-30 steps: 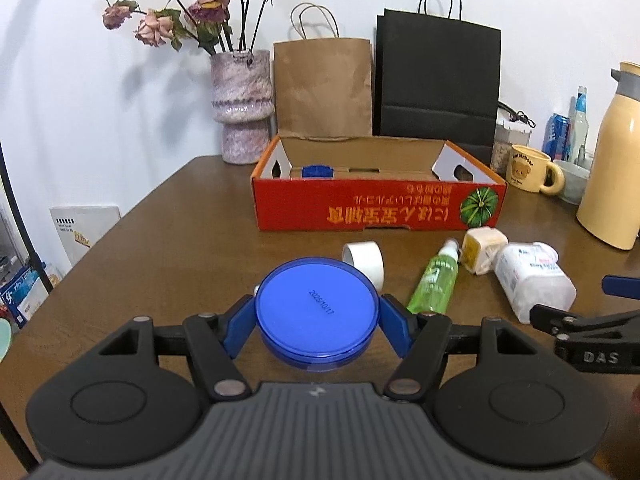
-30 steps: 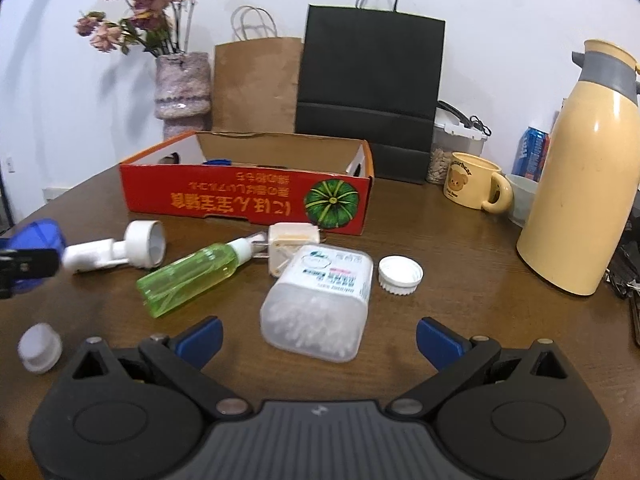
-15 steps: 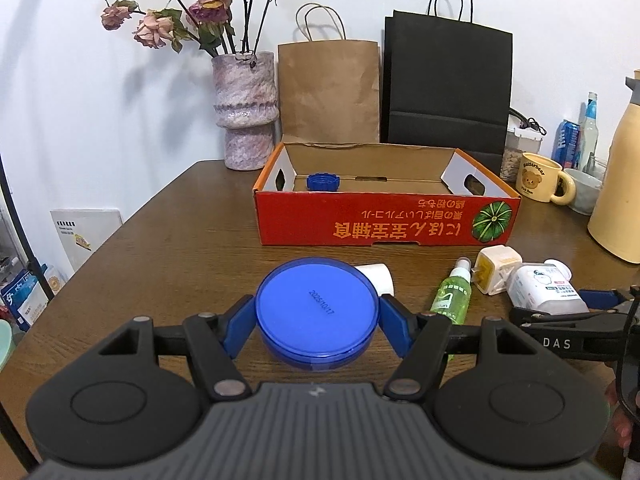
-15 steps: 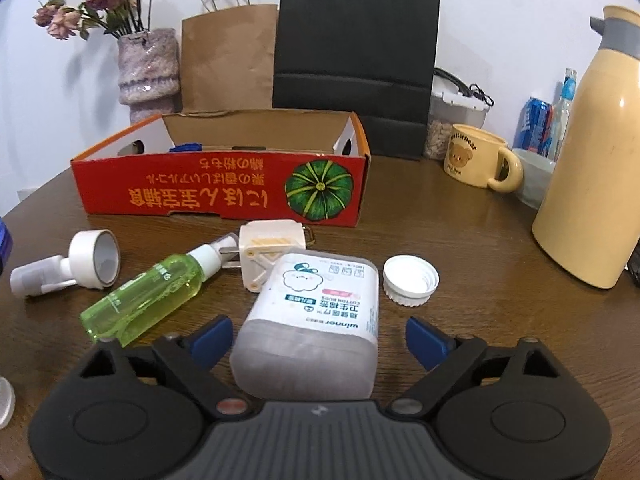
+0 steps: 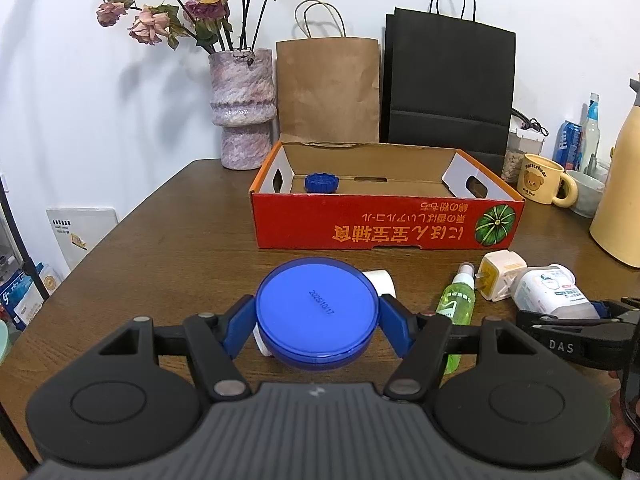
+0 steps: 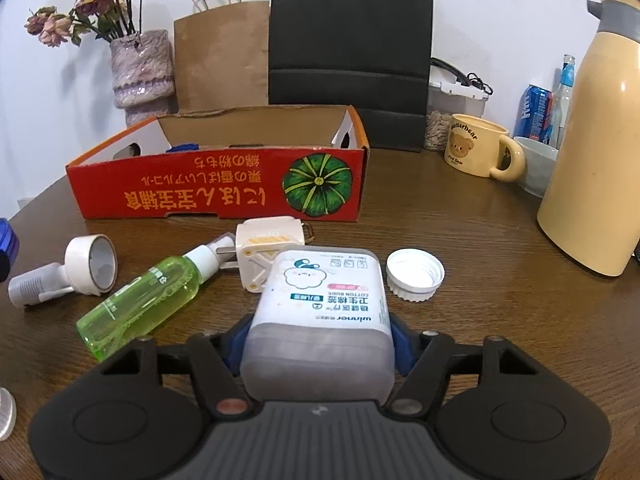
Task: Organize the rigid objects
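Observation:
My left gripper is shut on a round blue lid and holds it above the table, in front of the red cardboard box. A small blue cap lies inside the box at its left end. My right gripper is shut on a white cotton-bud box, which rests on the table; the same box shows in the left wrist view. A green spray bottle, a white plug adapter, a tape roll and a white cap lie around it.
A yellow thermos, a bear mug and a bowl stand at the right. A flower vase, a brown bag and a black bag stand behind the box. A small white tube lies left.
My right gripper moved forward over the cotton-bud box and closed on it. My left gripper rose slightly with the blue lid still in it.

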